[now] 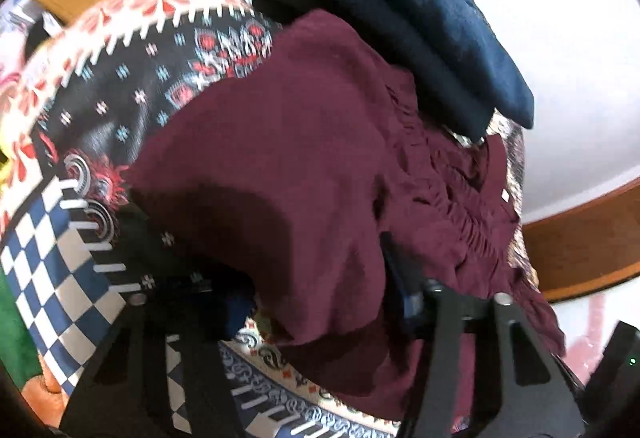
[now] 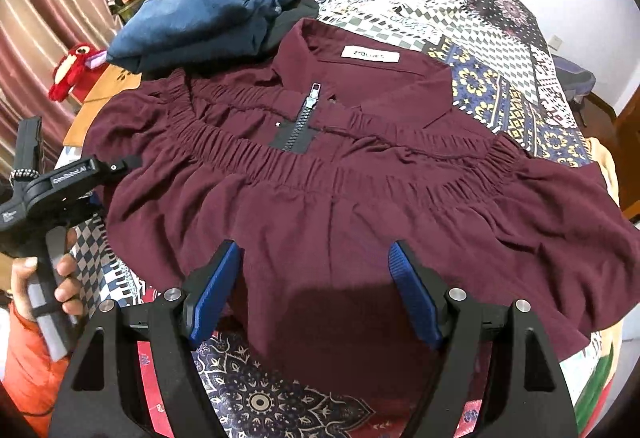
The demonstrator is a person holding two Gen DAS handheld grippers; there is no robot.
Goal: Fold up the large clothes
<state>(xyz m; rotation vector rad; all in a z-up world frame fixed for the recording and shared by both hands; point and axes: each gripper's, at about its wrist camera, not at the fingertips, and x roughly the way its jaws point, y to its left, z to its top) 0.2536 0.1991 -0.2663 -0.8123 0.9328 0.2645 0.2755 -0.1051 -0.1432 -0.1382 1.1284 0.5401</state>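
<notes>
left gripper (image 1: 320,302): fingers mostly hidden under cloth, state unclear
right gripper (image 2: 316,294): blue ribbed fingers apart over hem
maroon gathered zip-neck garment (image 2: 320,165): spread flat on patterned patchwork bedspread (image 2: 500,49)
folded denim (image 2: 200,17): beside collar

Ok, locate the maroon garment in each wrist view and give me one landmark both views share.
Left wrist: the maroon garment fills the centre, running down to the lower right between the fingers.
Right wrist: it spreads across the middle, collar and zipper toward the top.
Shared landmark: the folded dark blue clothes lying beside the garment on the patterned bedspread.
</notes>
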